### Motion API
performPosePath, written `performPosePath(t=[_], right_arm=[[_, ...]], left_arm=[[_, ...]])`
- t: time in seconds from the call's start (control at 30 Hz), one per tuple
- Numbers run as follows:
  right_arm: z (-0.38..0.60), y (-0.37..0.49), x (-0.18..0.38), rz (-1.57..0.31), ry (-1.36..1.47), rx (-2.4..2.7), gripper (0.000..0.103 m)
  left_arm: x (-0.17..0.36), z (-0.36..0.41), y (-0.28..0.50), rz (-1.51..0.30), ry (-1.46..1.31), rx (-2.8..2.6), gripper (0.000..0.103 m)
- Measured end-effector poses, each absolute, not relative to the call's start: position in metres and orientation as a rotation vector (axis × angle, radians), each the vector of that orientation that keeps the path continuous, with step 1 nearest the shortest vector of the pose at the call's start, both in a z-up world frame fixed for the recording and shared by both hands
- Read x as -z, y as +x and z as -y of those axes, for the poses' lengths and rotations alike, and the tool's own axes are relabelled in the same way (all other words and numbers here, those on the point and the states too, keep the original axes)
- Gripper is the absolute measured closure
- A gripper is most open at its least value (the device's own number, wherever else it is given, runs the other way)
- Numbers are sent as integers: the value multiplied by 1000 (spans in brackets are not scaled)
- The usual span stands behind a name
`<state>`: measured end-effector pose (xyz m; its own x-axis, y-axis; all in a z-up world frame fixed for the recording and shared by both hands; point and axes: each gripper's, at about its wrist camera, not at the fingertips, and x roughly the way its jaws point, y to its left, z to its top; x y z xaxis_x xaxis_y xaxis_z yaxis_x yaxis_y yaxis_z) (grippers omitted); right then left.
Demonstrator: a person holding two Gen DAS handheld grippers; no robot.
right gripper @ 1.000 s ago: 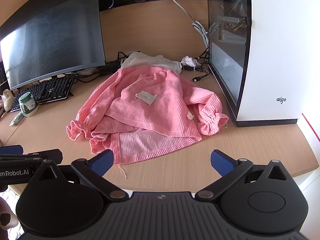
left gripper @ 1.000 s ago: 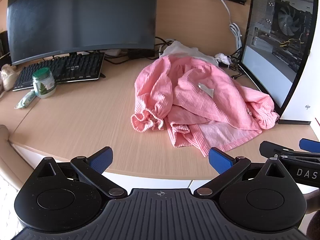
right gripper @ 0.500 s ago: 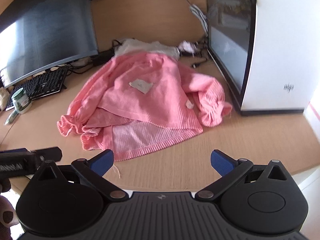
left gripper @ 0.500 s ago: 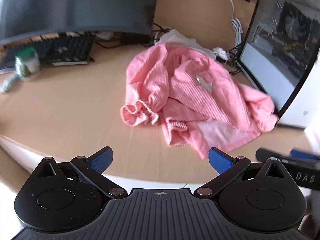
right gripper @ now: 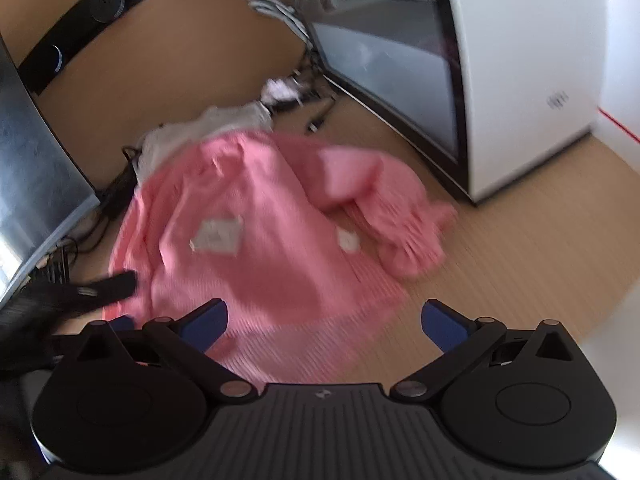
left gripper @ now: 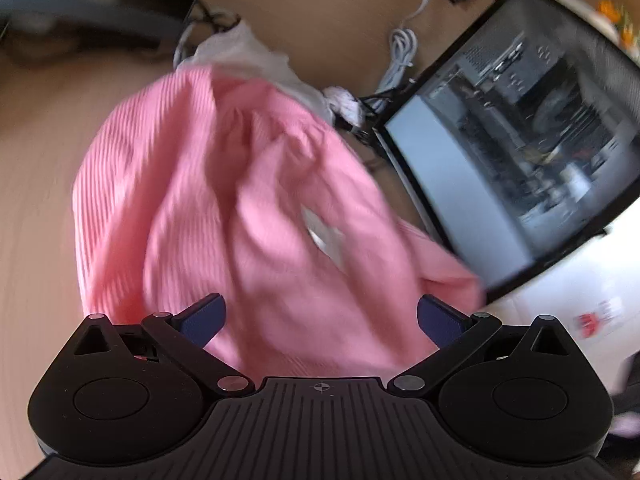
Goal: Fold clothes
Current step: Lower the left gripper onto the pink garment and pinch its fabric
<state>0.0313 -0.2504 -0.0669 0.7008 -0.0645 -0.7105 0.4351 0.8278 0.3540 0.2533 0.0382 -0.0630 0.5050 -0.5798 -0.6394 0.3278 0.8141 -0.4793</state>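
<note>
A crumpled pink ribbed garment (left gripper: 224, 216) lies on the wooden desk (left gripper: 36, 168), with a white label (left gripper: 324, 236) on top. It also shows in the right wrist view (right gripper: 264, 240) with two white labels. My left gripper (left gripper: 320, 316) is open and empty, right over the garment's near part. My right gripper (right gripper: 324, 320) is open and empty over the garment's near hem. The left gripper's black body (right gripper: 80, 292) shows at the left of the right wrist view. Both views are motion blurred.
A white PC case with a glass side (right gripper: 500, 80) stands right of the garment, also in the left wrist view (left gripper: 512, 140). A white cloth (left gripper: 248, 56) and cables (left gripper: 400, 44) lie behind it. A monitor (right gripper: 32, 152) stands at the left.
Both grippers have moved forward and down from the desk's front edge to just over the pink garment. The garment has not moved. Both jaws stay open.
</note>
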Motion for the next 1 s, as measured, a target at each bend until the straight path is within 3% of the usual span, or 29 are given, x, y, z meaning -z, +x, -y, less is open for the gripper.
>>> performPosePath(t=[0.27, 0.53, 0.67, 0.87, 1.0], right_arm=[[271, 128, 65, -685, 482, 93, 0], [270, 200, 105, -799, 510, -61, 0], [258, 197, 110, -818, 502, -91, 0], [235, 149, 105, -833, 486, -101, 0], [214, 110, 101, -850, 452, -59, 0]], left_arm=[[79, -43, 267, -876, -357, 422, 0], [79, -67, 253, -874, -366, 317, 0], [65, -89, 241, -883, -313, 256, 0], [28, -95, 218, -797, 49, 288, 0], [33, -80, 231, -818, 98, 384, 0]])
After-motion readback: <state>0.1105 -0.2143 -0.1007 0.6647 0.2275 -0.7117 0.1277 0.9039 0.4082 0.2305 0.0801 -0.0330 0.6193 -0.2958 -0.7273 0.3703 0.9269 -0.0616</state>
